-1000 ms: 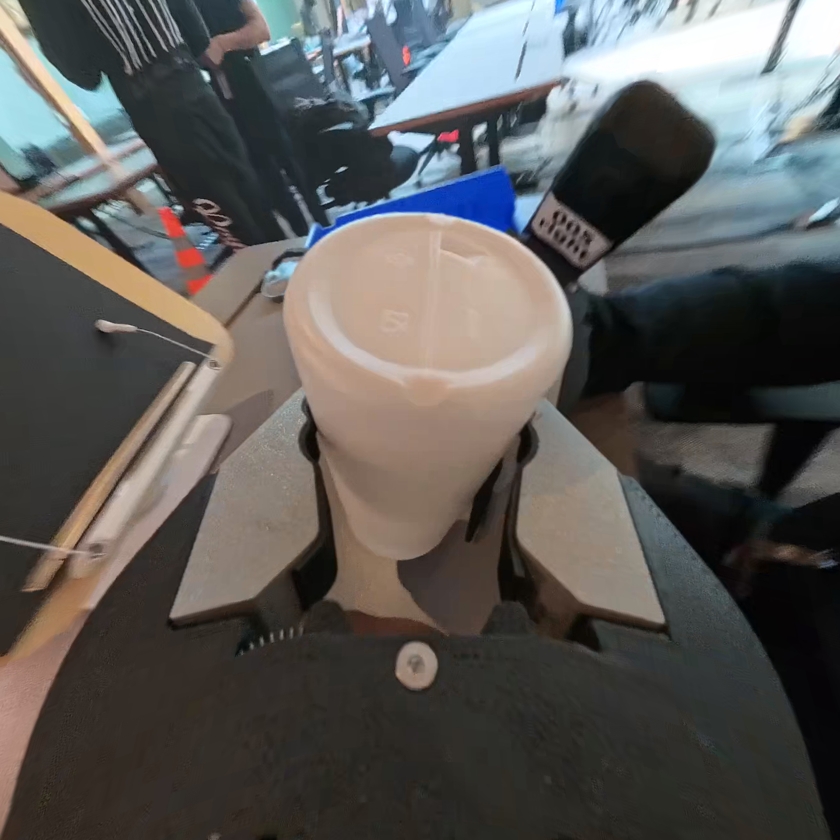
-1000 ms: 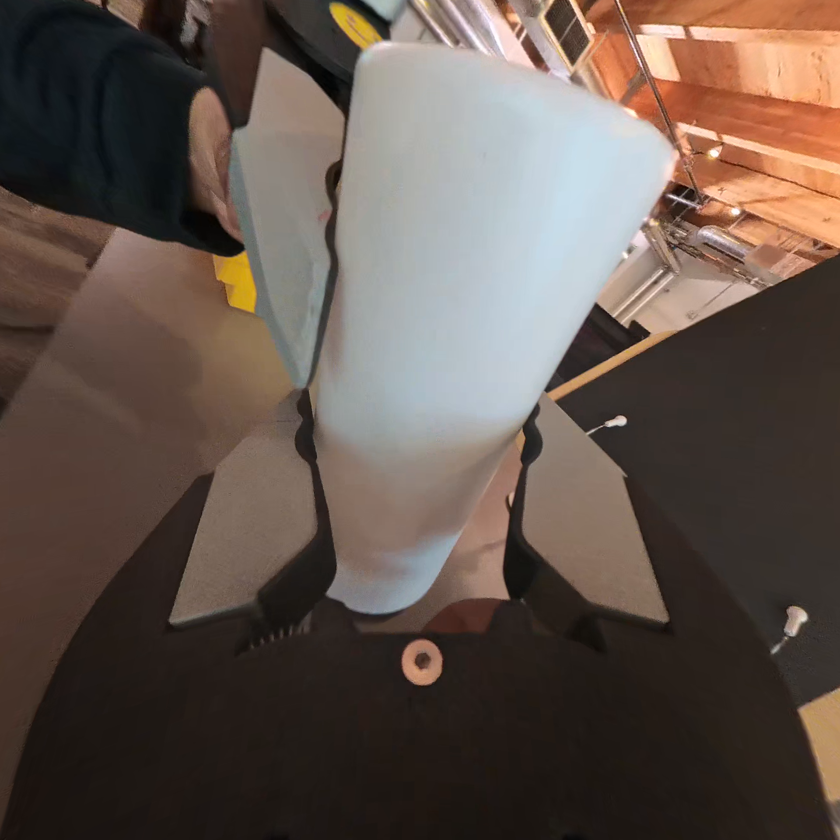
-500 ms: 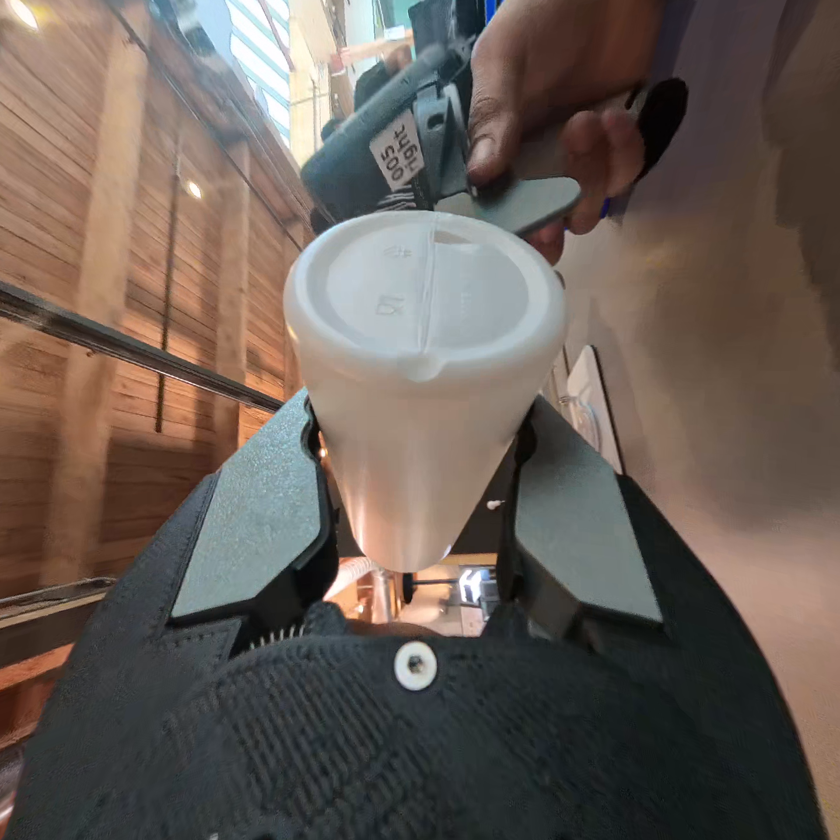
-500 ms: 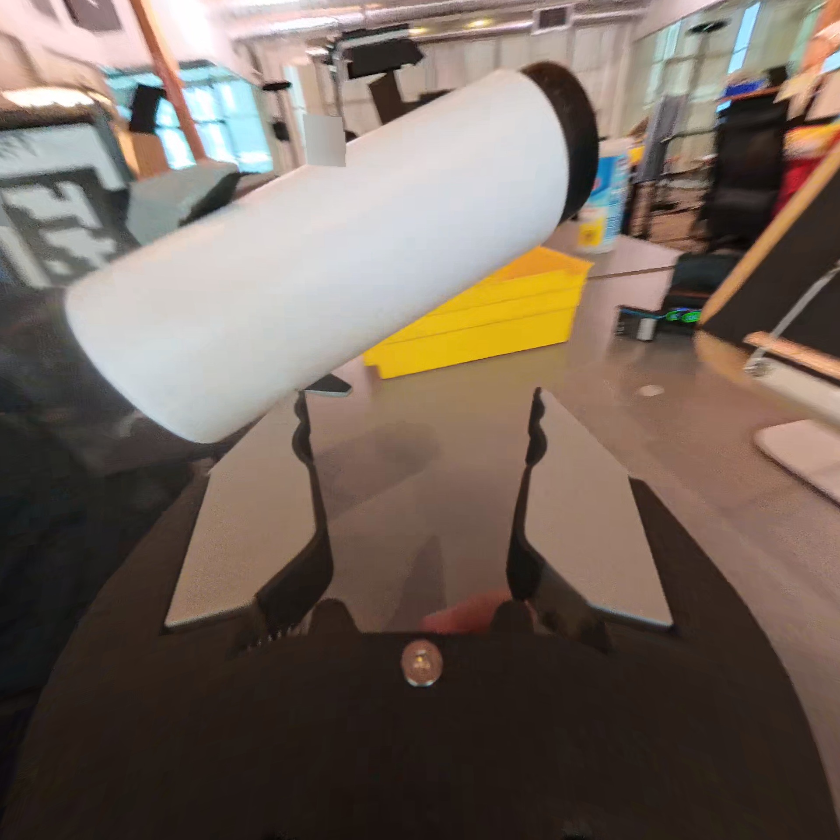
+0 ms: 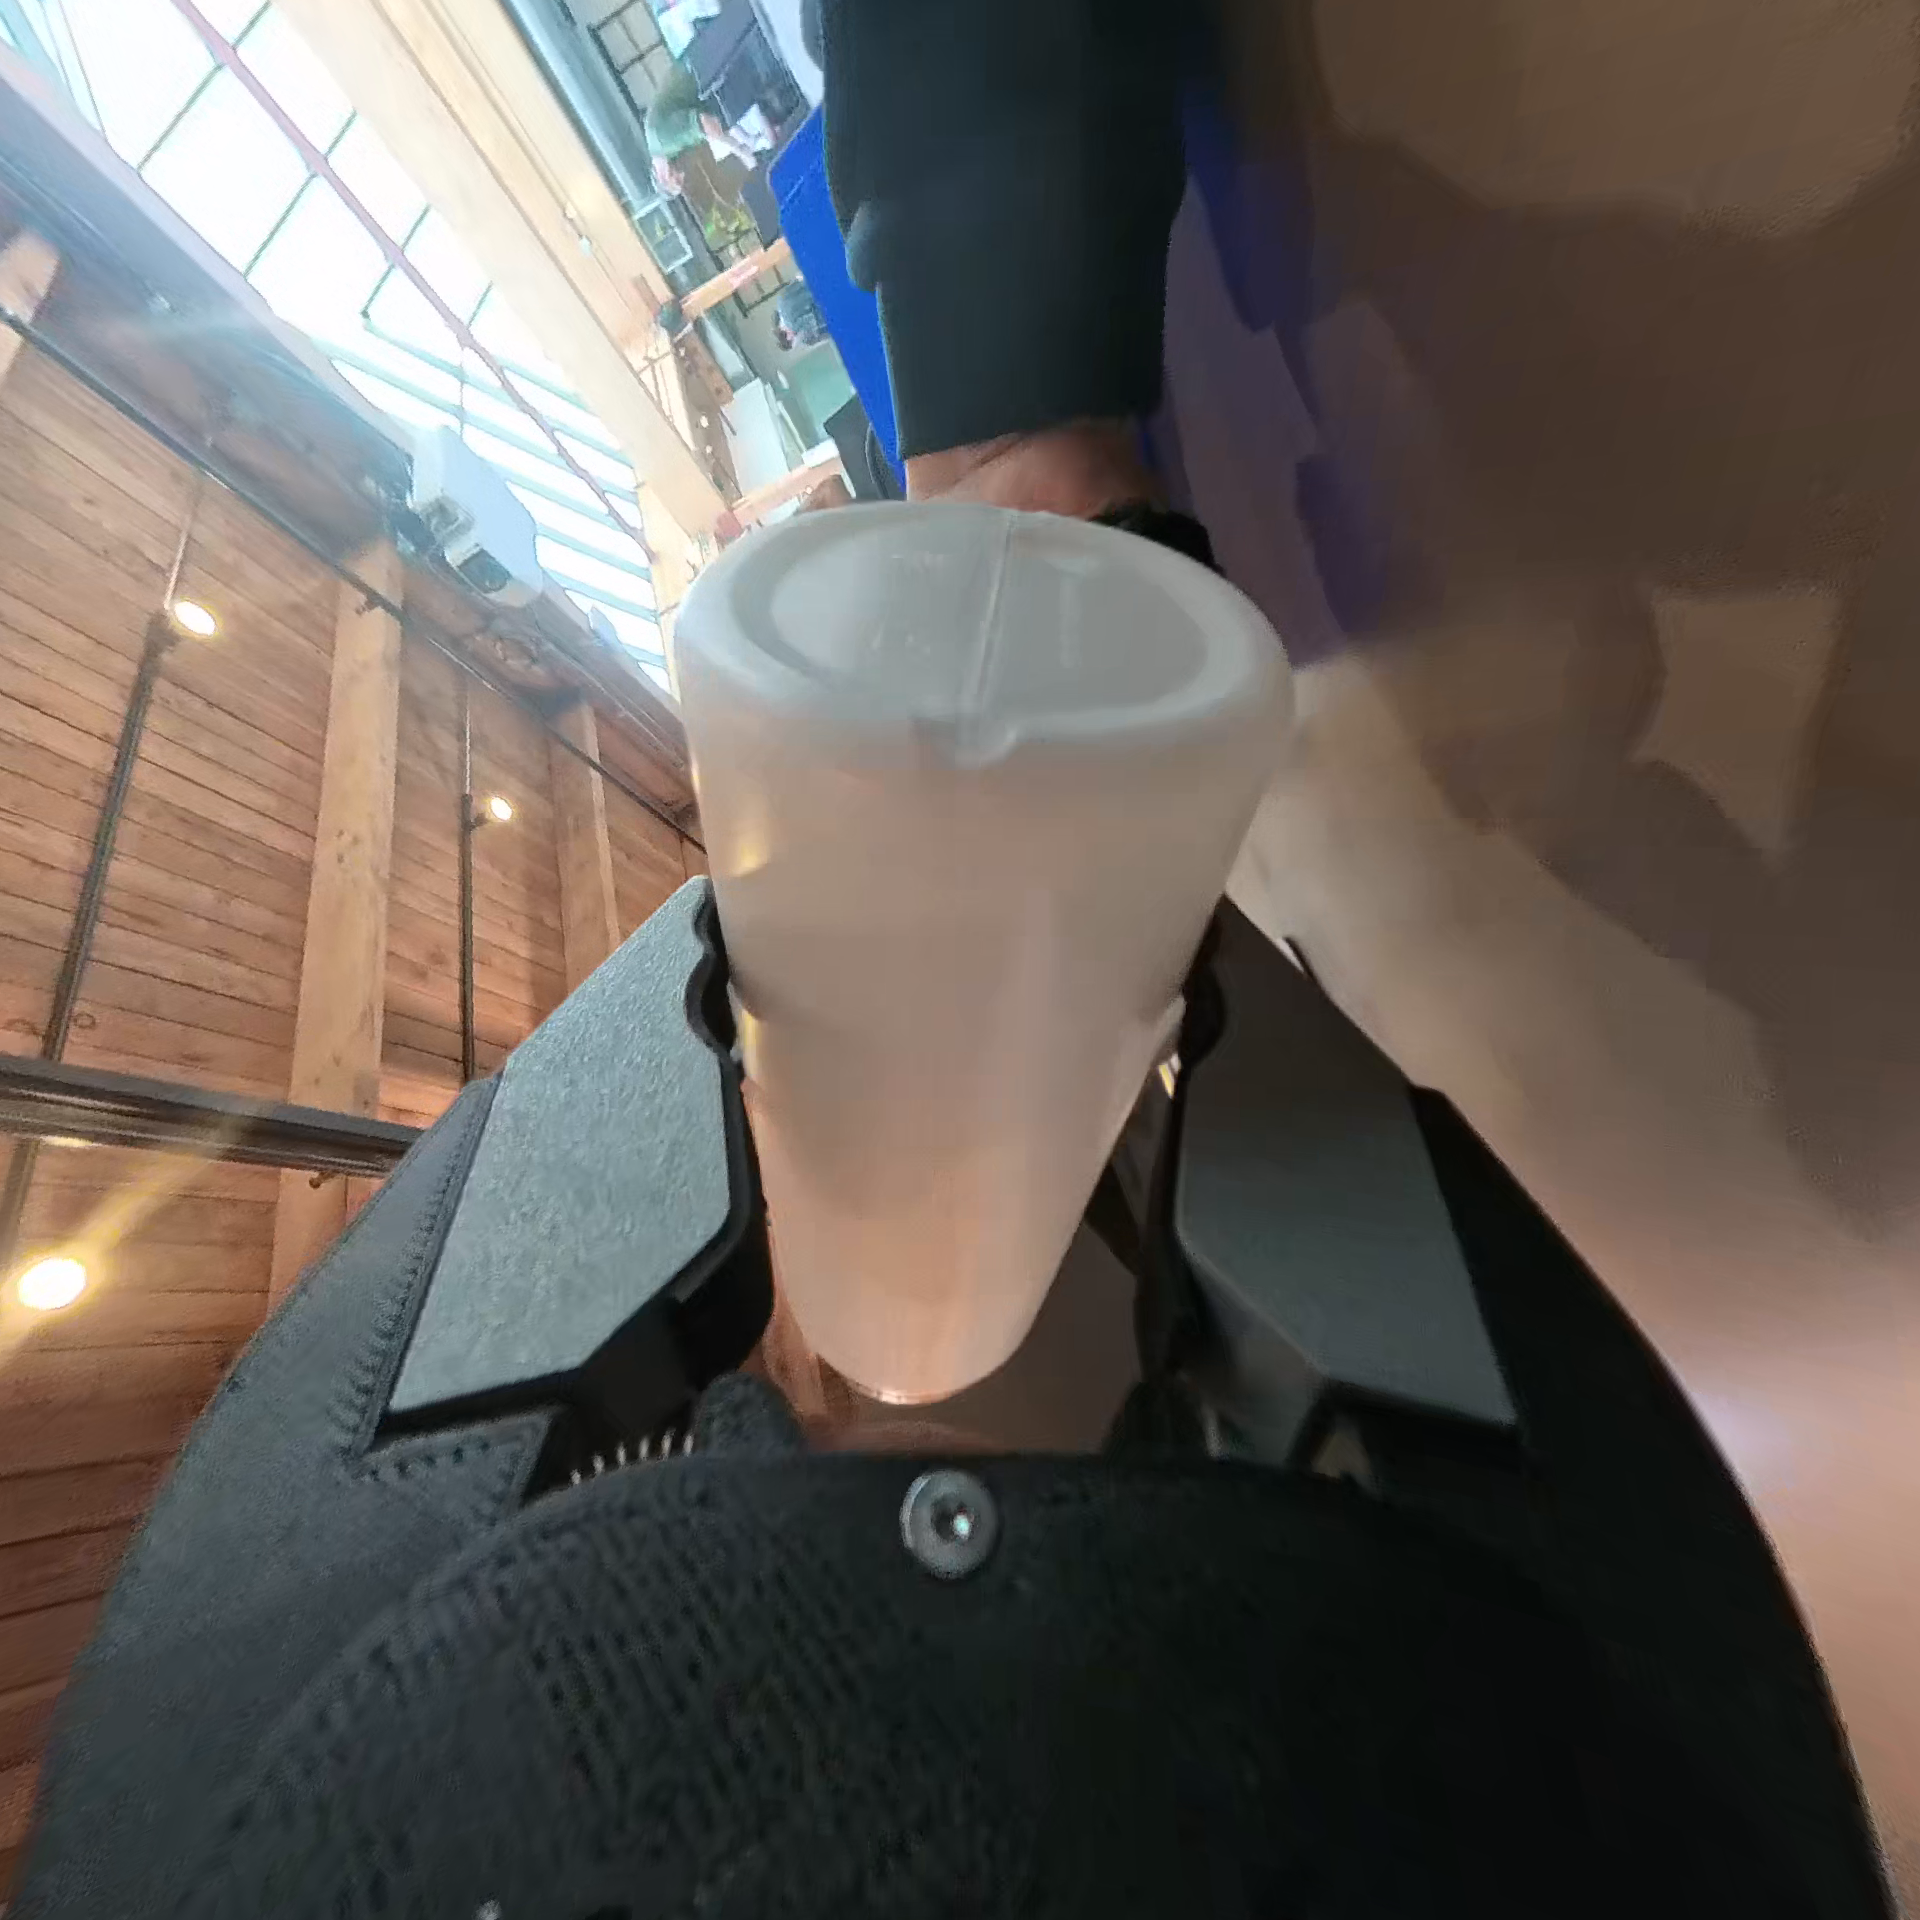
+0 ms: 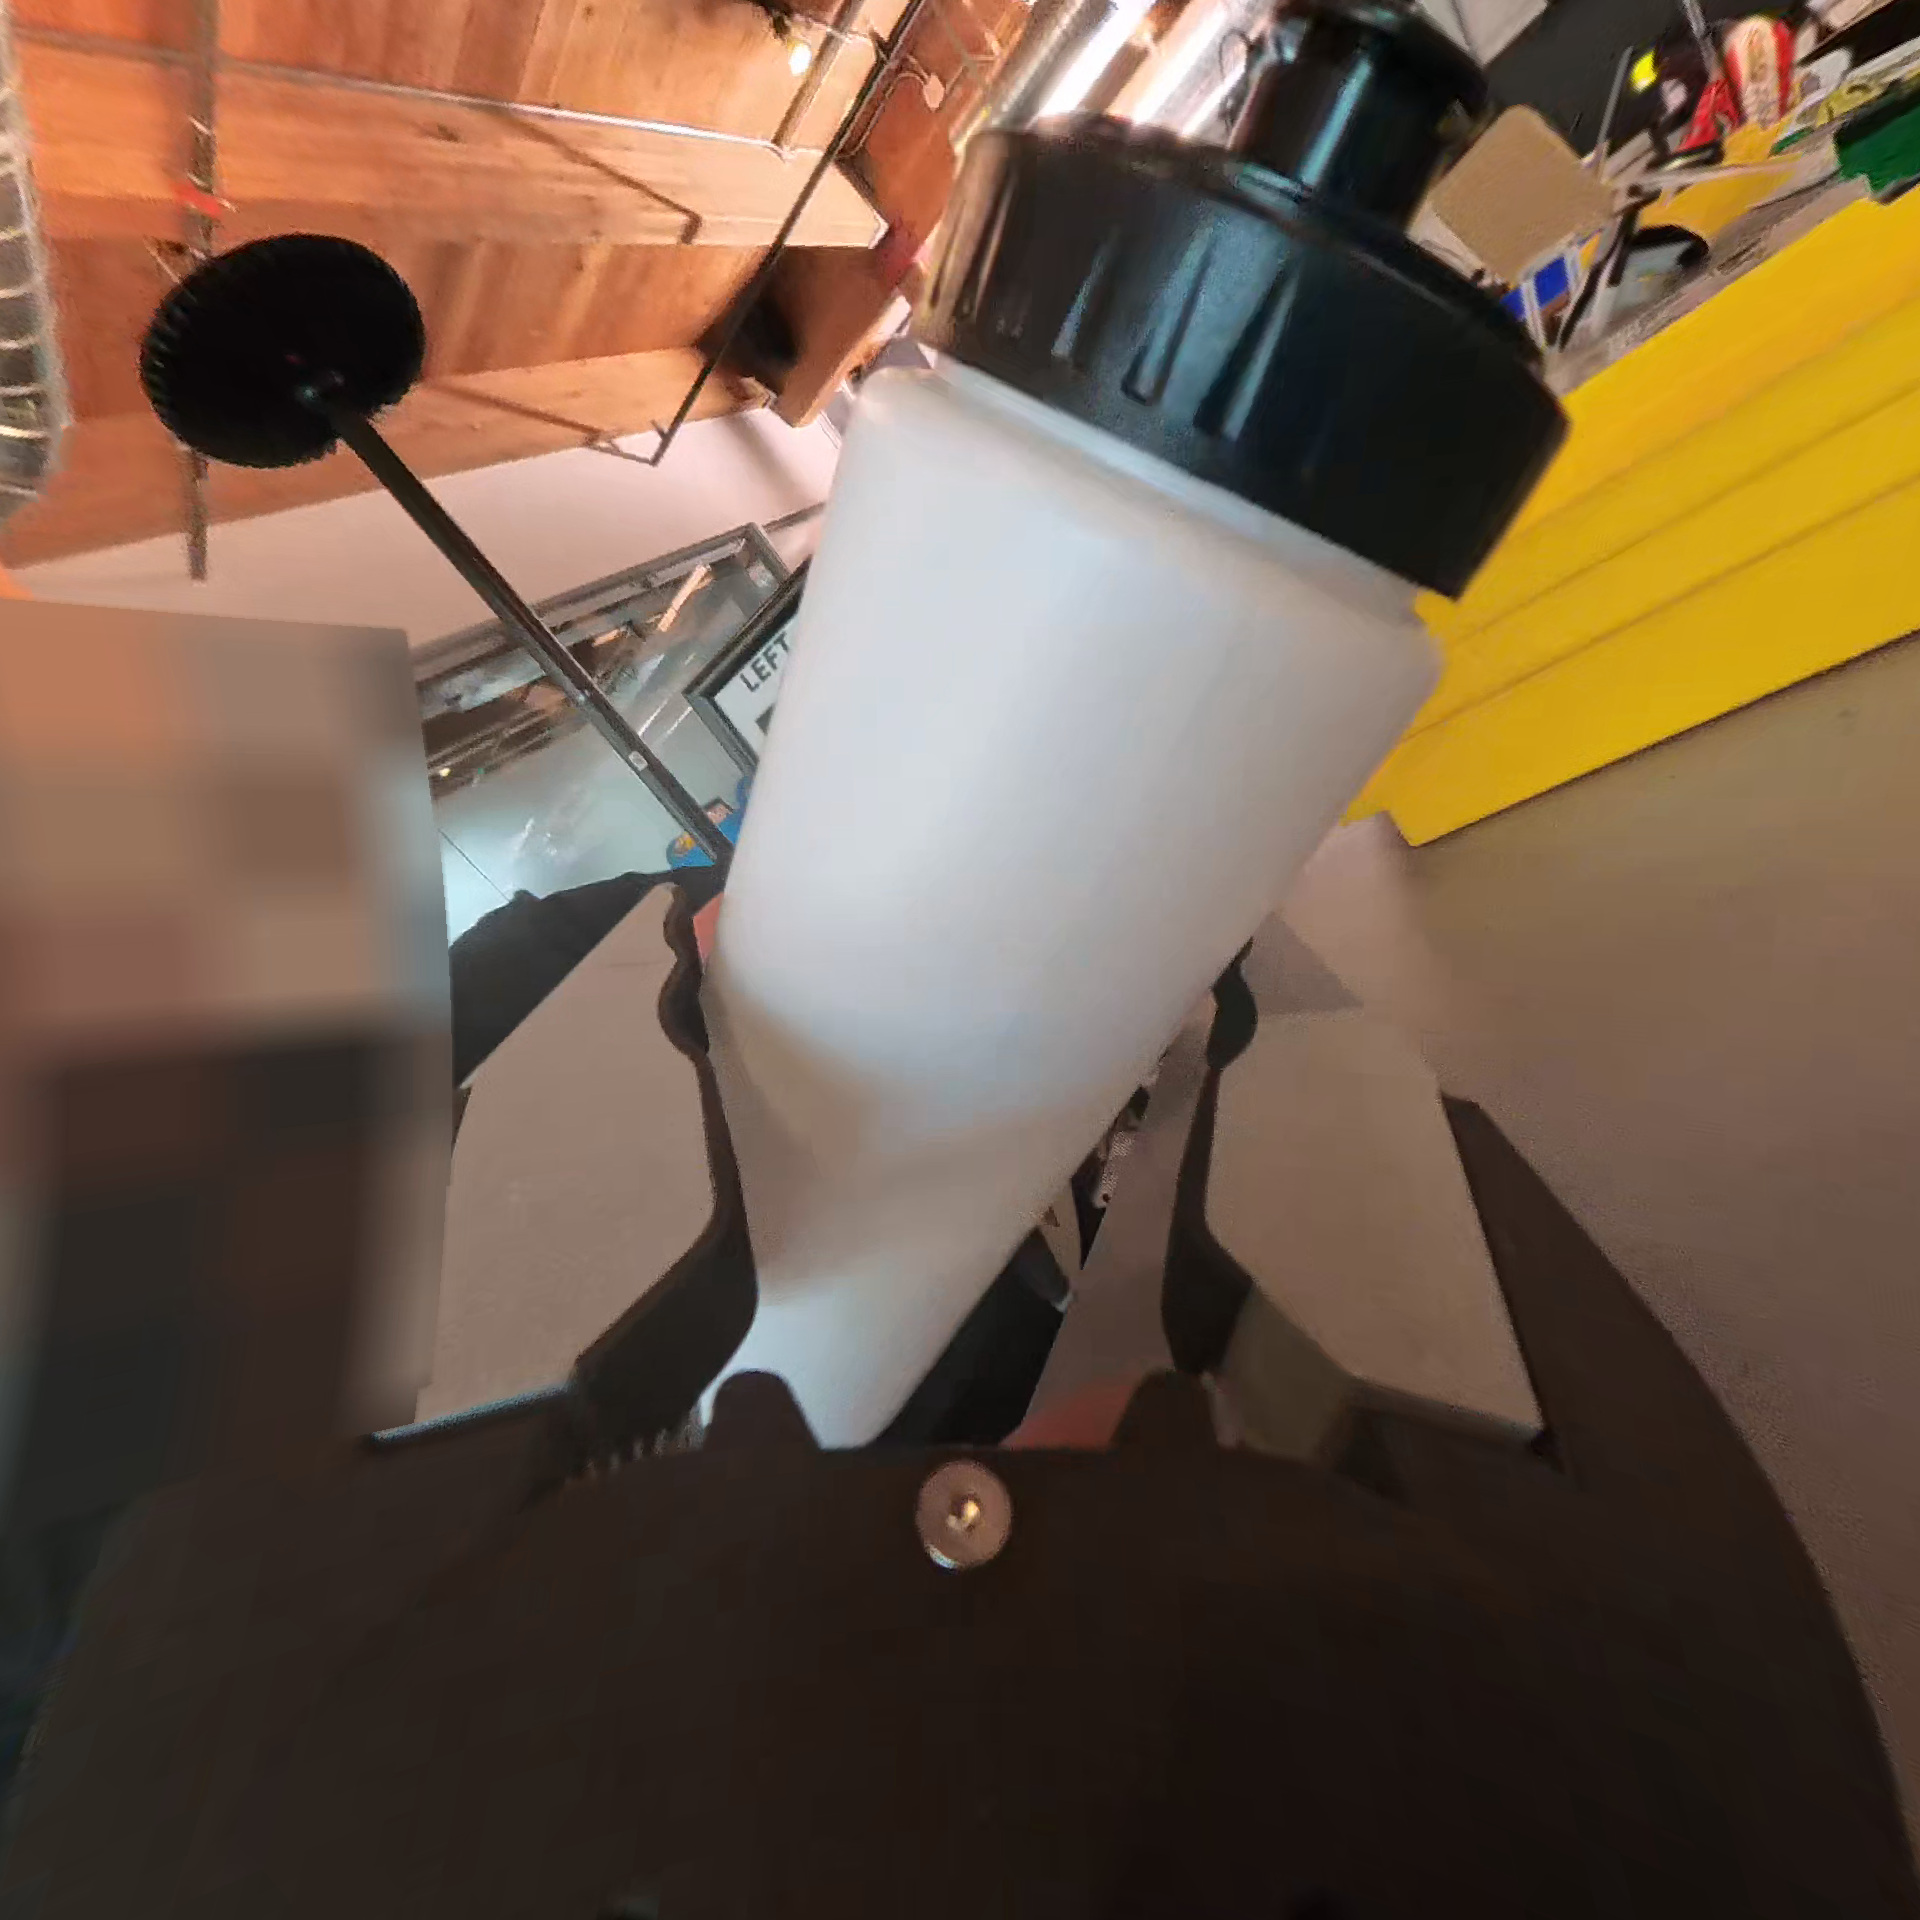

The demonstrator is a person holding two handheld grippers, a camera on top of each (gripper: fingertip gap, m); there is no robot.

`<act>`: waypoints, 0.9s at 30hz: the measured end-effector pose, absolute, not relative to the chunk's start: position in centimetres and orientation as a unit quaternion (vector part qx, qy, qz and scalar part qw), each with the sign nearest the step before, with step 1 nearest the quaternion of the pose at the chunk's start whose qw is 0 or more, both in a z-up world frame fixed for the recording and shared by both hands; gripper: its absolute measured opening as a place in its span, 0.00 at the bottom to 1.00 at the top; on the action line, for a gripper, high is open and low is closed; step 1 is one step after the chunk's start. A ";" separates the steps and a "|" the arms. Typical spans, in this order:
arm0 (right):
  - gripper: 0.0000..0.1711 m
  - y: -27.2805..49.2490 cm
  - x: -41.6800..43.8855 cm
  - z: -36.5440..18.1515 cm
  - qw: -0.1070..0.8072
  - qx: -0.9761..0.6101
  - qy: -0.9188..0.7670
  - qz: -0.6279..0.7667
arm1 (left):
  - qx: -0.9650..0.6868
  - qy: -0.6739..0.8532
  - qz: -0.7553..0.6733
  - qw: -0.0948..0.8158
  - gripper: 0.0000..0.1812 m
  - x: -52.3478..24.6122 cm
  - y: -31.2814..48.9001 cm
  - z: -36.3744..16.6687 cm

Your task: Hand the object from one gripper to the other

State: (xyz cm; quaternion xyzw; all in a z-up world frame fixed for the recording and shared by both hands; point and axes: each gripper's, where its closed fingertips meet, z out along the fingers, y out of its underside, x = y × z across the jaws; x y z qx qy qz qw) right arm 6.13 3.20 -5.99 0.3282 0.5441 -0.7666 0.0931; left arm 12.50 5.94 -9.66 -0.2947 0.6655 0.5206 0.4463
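The white plastic bottle (image 5: 966, 831) sits between my left gripper's (image 5: 956, 997) fingers, which are shut on its sides, with its base facing away from the camera. In the right wrist view the bottle (image 6: 1039, 779) leans up to the right with its black screw cap (image 6: 1247, 312) at the far end. My right gripper (image 6: 951, 997) is open, with one finger on each side of the bottle's lower body. A part of the left gripper (image 6: 758, 675) shows behind the bottle. The right hand's dark sleeve (image 5: 997, 208) is beyond the bottle's base.
Stacked yellow bins (image 6: 1662, 520) stand on the grey-brown table (image 6: 1662, 1039) at the right. A black disc on a rod (image 6: 281, 353) hangs under the wooden ceiling. A wooden wall (image 5: 208, 831) and windows fill the left wrist view's left side. There is about 6 cm between the tips of the two grippers.
The right gripper was empty below the bottle half a second ago. Now its fingers flank the bottle. Both grippers have tilted upward. The left gripper has kept its hold throughout.
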 end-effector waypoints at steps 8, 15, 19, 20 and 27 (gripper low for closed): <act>0.55 9.7 4.5 -4.9 -0.161 0.385 0.546 -0.726 | -0.592 0.499 0.321 0.545 0.56 8.5 7.1 -11.0; 0.55 11.5 4.2 -4.3 -0.476 0.338 0.621 -0.523 | -0.728 0.212 -0.020 0.652 0.51 3.6 6.3 -5.6; 0.55 10.5 2.3 -6.1 -0.553 0.335 0.651 -0.398 | -0.741 0.136 -0.127 0.646 0.59 4.4 8.1 -3.9; 0.56 10.1 2.0 -6.2 -0.569 0.328 0.655 -0.374 | -0.745 0.137 -0.150 0.635 0.60 5.4 8.6 -4.2; 0.55 9.3 1.3 -7.2 -0.651 0.286 0.660 -0.242 | -0.749 0.174 -0.066 0.636 0.53 6.0 11.5 -5.9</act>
